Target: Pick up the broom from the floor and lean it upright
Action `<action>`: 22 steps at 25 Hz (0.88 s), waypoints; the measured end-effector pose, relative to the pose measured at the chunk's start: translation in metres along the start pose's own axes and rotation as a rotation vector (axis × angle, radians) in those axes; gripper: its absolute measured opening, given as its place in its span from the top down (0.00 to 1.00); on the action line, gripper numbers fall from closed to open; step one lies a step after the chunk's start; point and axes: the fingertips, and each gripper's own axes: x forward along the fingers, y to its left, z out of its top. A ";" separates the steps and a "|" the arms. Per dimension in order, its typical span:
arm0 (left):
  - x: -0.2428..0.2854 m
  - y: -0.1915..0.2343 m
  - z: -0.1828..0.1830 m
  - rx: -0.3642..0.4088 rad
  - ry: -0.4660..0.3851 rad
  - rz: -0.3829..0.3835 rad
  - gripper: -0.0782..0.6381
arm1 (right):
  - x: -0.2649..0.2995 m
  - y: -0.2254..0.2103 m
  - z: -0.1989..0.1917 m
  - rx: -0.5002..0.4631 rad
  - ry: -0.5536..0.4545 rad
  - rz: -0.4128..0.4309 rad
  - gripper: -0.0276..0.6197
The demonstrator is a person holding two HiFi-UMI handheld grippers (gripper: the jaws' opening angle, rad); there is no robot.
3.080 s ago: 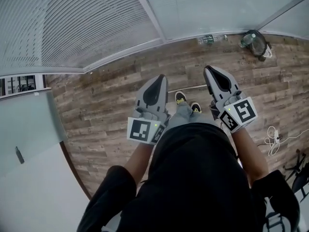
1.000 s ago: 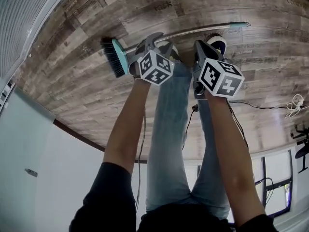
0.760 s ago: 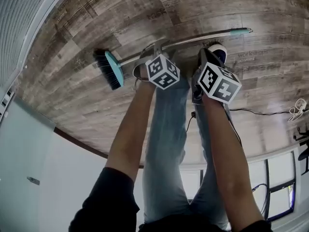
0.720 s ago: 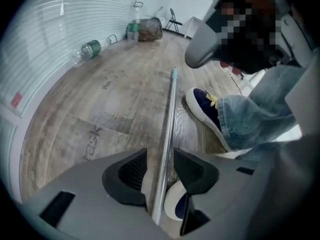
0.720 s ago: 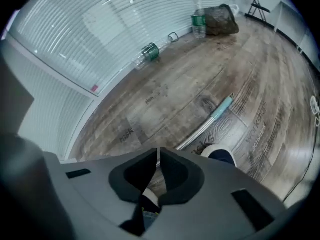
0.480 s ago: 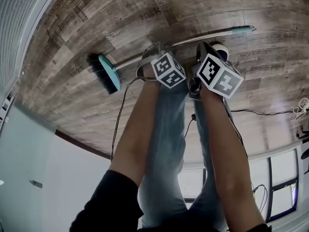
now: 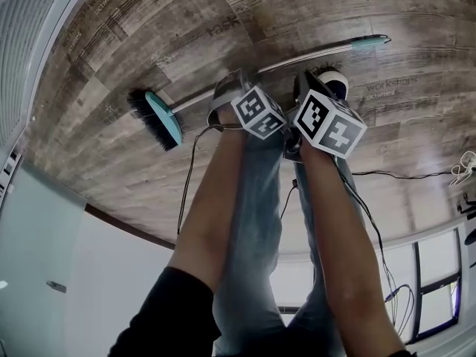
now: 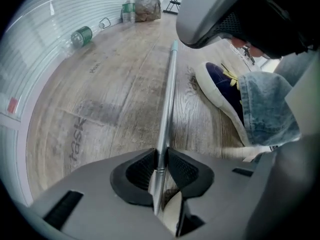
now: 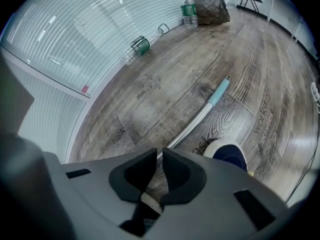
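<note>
The broom lies flat on the wooden floor, with its teal head and black bristles [image 7: 158,119] at the left. Its metal handle [image 7: 297,56] runs right to a teal tip [image 7: 370,41]. My left gripper [image 7: 236,76] points straight down onto the handle. Its jaws have just been closing, and the pads now press the handle [image 8: 167,99] from both sides in the left gripper [image 8: 161,151] view. My right gripper [image 7: 302,77] hovers just right of it, near the person's shoe [image 7: 335,80]. The right gripper [image 9: 159,151] is shut with nothing in it, and the handle [image 9: 195,124] lies beyond its jaws.
A slatted glass wall [image 9: 75,39] borders the floor. Along it lie a green-labelled bottle [image 9: 141,45], upright bottles [image 9: 188,9] and a dark bag [image 9: 211,6]. A black cable [image 7: 394,175] and a white cord [image 7: 461,166] trail on the floor at the right. The person's legs stand beside the handle.
Both grippers have come down to the broom handle. The left jaws, wide open a second ago, have closed onto the handle. The right gripper stayed shut.
</note>
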 end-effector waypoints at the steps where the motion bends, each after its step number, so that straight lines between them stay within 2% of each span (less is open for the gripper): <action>1: 0.000 0.000 0.000 0.027 0.003 0.003 0.76 | -0.001 -0.003 0.002 0.014 -0.004 -0.006 0.92; 3: -0.002 0.001 0.000 0.077 0.000 0.012 0.77 | -0.002 -0.007 0.007 0.042 -0.014 -0.011 0.90; 5: -0.008 0.003 0.003 0.080 -0.021 0.022 0.77 | -0.002 -0.008 0.012 0.069 -0.023 0.004 0.72; 11: -0.047 0.012 0.011 0.062 -0.109 0.042 0.77 | -0.011 -0.003 0.031 0.097 -0.092 0.015 0.72; 15: -0.083 0.018 0.013 0.048 -0.157 0.041 0.77 | -0.034 0.009 0.043 0.113 -0.134 0.062 0.72; 17: -0.102 0.024 0.012 0.037 -0.169 0.049 0.77 | -0.047 0.022 0.048 0.107 -0.148 0.113 0.72; 20: -0.128 0.032 0.009 0.024 -0.160 0.055 0.77 | -0.067 0.055 0.057 0.132 -0.173 0.248 0.72; 22: -0.147 0.037 0.009 0.011 -0.161 0.062 0.77 | -0.079 0.074 0.062 0.112 -0.176 0.269 0.76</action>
